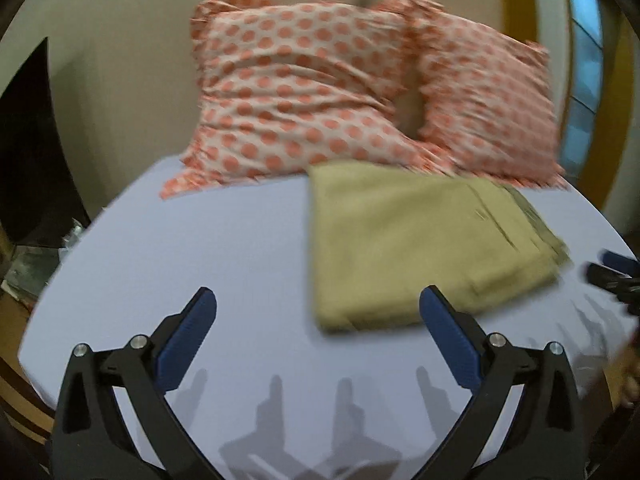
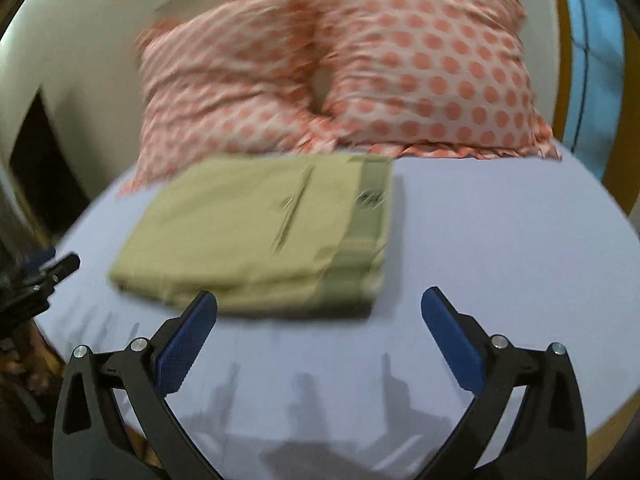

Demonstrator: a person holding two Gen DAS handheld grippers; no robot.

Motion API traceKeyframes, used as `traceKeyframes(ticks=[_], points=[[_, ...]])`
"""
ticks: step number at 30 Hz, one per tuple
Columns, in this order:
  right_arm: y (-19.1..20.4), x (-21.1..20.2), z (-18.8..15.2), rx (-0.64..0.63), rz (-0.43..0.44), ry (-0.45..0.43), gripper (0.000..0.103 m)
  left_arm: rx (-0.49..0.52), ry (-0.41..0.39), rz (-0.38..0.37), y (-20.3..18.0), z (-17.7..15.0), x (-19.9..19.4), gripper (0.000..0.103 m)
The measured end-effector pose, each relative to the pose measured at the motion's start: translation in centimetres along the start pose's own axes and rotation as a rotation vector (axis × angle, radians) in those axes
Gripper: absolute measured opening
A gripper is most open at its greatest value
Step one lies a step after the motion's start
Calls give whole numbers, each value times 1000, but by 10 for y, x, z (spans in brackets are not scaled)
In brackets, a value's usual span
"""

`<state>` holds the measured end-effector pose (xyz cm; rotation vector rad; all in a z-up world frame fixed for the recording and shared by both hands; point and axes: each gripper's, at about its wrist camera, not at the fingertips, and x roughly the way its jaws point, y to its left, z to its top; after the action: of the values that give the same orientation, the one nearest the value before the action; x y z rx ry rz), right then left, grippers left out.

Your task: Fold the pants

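Khaki pants (image 1: 420, 240) lie folded into a flat rectangle on the lavender bed sheet (image 1: 200, 240). In the right wrist view the pants (image 2: 256, 232) lie ahead and left, with the waistband at their right edge. My left gripper (image 1: 318, 300) is open and empty, held above the sheet just in front of the pants' near left corner. My right gripper (image 2: 318, 300) is open and empty, just in front of the pants' near edge. Each gripper shows at the edge of the other's view: the right one (image 1: 614, 270), the left one (image 2: 52, 268).
Two white pillows with orange dots (image 1: 304, 92) (image 1: 488, 108) lean against the beige wall behind the pants. The bed's left edge (image 1: 52, 280) drops to dark furniture and clutter. A blue window (image 2: 592, 60) is at the far right.
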<state>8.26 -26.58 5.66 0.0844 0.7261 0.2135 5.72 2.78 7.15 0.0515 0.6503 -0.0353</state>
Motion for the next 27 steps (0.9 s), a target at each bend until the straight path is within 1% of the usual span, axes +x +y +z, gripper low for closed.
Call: traceKeyframes(ticks=[2, 4, 6, 7, 9, 11, 13, 15, 16, 17, 27], points=[[15, 3, -17, -27, -8, 27, 102, 25, 22, 23, -13, -16, -2, 101], [25, 11, -31, -28, 4, 60, 102, 22, 51, 24, -20, -29, 4, 101], [34, 21, -42, -38, -35, 97, 102, 19, 79, 21, -22, -38, 10, 101], [38, 22, -46, -46, -46, 100, 102, 32, 83, 28, -27, -41, 13, 101], [47, 26, -51, -71, -69, 103, 102, 57, 91, 63, -33, -45, 18, 101], [53, 31, -53, -83, -102, 113, 102, 68, 120, 86, -39, -51, 27, 101], [54, 34, -54, -75, -115, 129, 102, 50, 147, 77, -38, -56, 32, 101], [51, 33, -55, -42, -113, 135, 102, 3, 150, 50, -32, -59, 35, 101], [52, 34, -55, -42, -118, 137, 102, -29, 162, 24, -27, -60, 37, 101], [52, 33, -56, -35, -124, 136, 102, -42, 161, 17, -24, -60, 37, 101], [54, 33, -55, -12, -147, 153, 102, -32, 162, 14, -25, -62, 37, 101]])
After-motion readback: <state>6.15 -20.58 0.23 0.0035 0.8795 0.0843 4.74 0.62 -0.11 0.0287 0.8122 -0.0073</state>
